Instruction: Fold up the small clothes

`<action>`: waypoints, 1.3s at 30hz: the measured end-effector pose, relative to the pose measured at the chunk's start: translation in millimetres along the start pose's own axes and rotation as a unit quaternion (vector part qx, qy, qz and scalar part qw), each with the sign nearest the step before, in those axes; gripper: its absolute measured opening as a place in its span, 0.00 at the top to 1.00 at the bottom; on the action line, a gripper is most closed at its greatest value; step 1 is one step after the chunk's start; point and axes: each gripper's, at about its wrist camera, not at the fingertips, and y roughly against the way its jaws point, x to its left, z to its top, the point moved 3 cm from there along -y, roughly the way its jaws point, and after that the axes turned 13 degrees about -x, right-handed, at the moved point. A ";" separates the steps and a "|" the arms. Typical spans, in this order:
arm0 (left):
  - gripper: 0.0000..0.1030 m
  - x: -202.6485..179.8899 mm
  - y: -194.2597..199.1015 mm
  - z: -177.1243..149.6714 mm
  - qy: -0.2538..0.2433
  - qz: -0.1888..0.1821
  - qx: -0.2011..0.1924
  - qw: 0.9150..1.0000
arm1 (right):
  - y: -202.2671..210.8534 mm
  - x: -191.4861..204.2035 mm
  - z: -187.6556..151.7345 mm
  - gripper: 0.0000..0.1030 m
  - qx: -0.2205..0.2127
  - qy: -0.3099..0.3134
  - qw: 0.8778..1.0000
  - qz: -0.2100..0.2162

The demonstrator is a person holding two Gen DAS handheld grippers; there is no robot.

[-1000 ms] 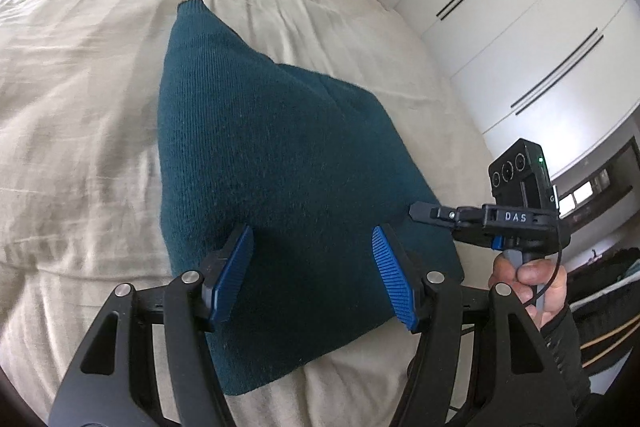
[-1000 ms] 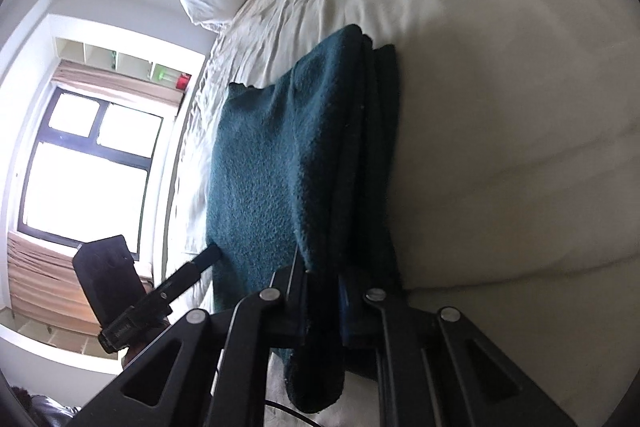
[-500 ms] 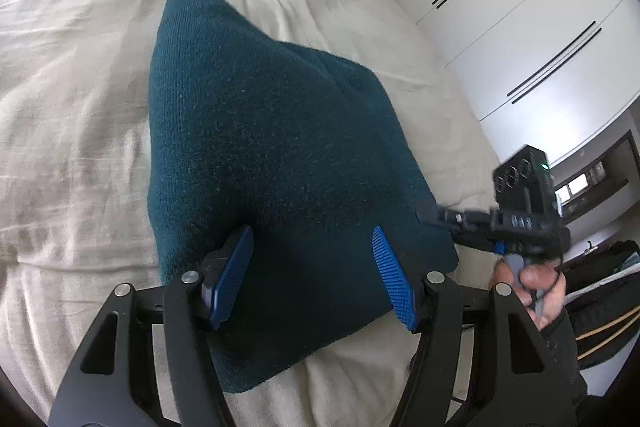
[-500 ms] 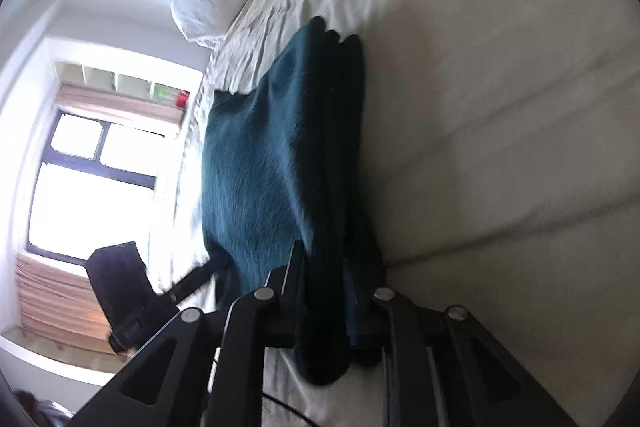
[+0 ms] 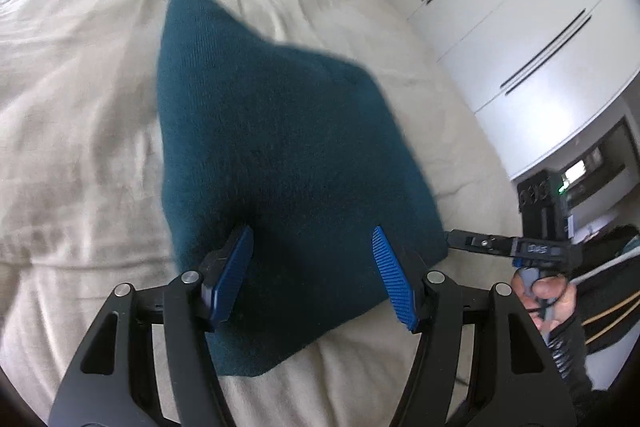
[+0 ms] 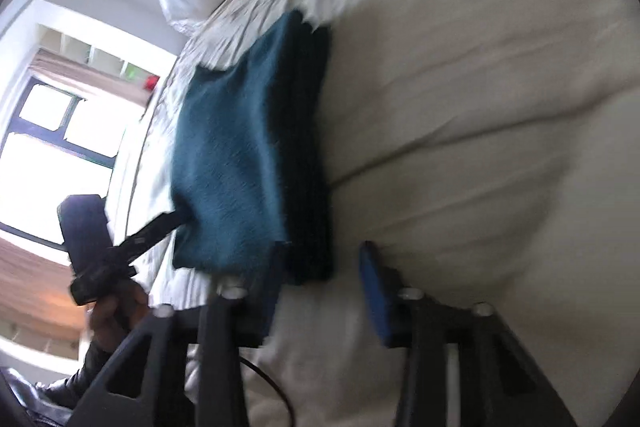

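Cream bed carries the folded teal garment, just released as the right gripper has been opening its jaws; left gripper hovers open above it, so smoothing or setting aside likely follows.

A dark teal knitted garment lies folded on the cream bed. From the left wrist view it forms a roughly four-sided pad, broad at the near end, with one narrow ribbed corner pointing away toward the head of the bed. Its top face is smooth and fairly flat. From the right wrist view the garment shows several stacked layers along one long edge, which looks darker than the top. Both views are slightly blurred.
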 end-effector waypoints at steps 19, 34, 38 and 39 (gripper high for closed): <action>0.41 35.8 -99.2 88.2 -0.094 0.086 -0.032 0.991 | -122.3 50.8 91.1 0.71 -0.014 -0.043 0.991 0.123; 0.36 14.6 -13.0 36.4 -0.079 0.072 -0.056 0.993 | -73.0 66.8 28.8 0.51 -0.027 -0.007 0.988 0.151; 0.36 12.6 -7.5 18.3 -0.113 0.092 -0.056 0.988 | -75.1 44.9 12.7 0.52 -0.031 -0.038 0.989 0.137; 0.36 13.8 -4.3 15.7 -0.112 0.090 -0.056 0.988 | -68.8 38.1 8.5 0.52 -0.036 -0.049 0.988 0.139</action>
